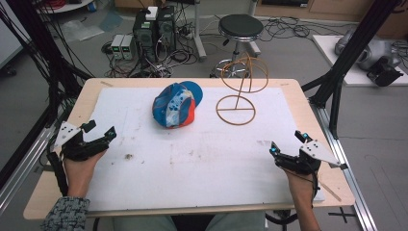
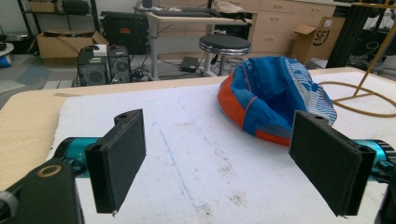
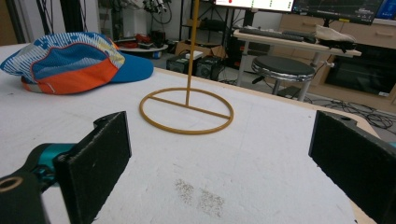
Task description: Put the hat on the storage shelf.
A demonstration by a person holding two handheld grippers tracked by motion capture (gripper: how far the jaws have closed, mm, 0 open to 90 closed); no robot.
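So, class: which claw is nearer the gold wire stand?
Right. The right claw sits in front of the gold wire stand, slightly to its right; the left claw is far across the table, beyond the cap.

Even, diffuse indoor light from overhead; shadows soft and faint, only a thin one under the cap (image 1: 174, 104). White mat (image 1: 202, 159) bright but not glaring. High view soft and low in detail; gripper views sharper on the mat, near pads (image 2: 116, 161) slightly blurred, edges stretched.
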